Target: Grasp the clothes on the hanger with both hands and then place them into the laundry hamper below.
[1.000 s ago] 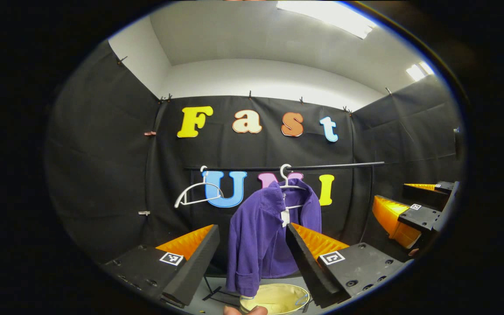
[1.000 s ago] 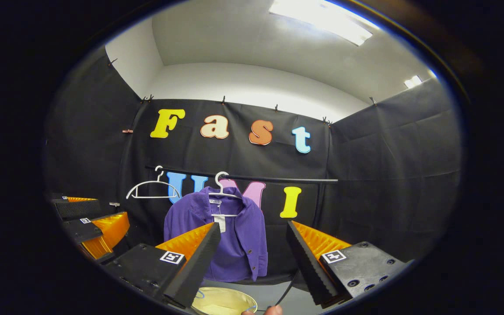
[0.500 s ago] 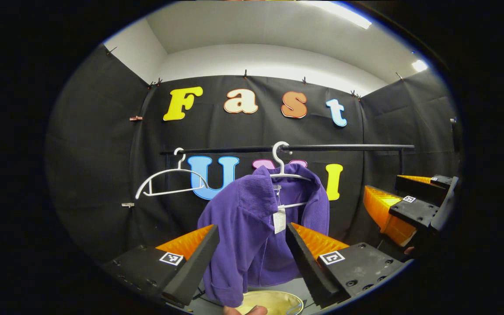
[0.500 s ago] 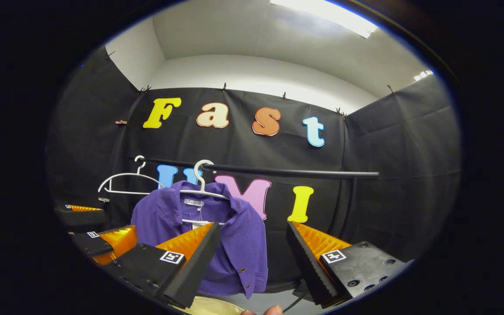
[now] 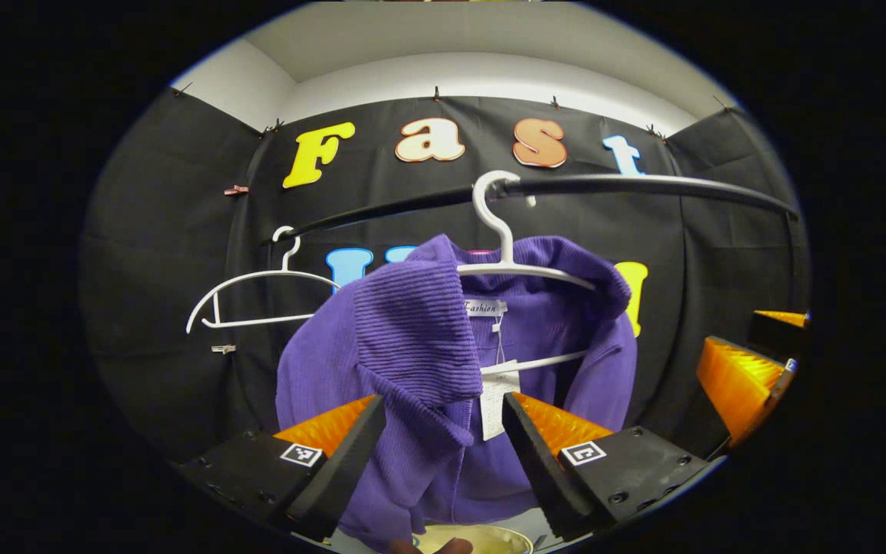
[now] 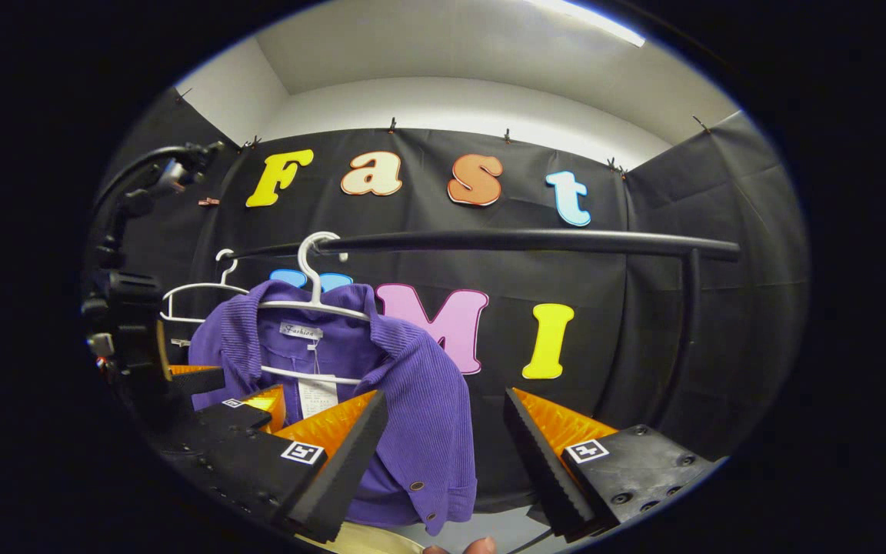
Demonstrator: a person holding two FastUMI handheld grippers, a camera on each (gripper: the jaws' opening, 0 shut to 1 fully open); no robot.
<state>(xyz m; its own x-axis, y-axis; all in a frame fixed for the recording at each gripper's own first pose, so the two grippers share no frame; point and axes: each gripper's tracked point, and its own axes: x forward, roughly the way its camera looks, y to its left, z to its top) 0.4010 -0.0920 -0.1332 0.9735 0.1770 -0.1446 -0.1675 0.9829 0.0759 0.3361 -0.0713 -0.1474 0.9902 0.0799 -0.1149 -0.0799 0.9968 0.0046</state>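
Note:
A purple ribbed jacket (image 5: 420, 362) hangs on a white hanger (image 5: 516, 265) from a black rail (image 5: 627, 185). In the left gripper view my left gripper (image 5: 443, 438) is open, and the jacket's front panel and paper tag hang between its fingers, close in front. In the right gripper view the jacket (image 6: 420, 385) sits left of centre. My right gripper (image 6: 445, 438) is open, its left finger in front of the jacket's right shoulder. The left gripper (image 6: 243, 404) shows at the jacket's left side. A pale yellow hamper rim (image 5: 481, 538) shows at the bottom, below the jacket.
A bare white hanger (image 5: 258, 292) hangs on the rail left of the jacket. The rail's upright post (image 6: 685, 331) stands at the right. The right gripper (image 5: 747, 369) shows at the right edge of the left gripper view. A fingertip (image 6: 477, 546) shows at the bottom.
Both grippers have moved forward and up toward the jacket, which now looks much bigger. The left gripper's fingers now flank the jacket's front; both stay open.

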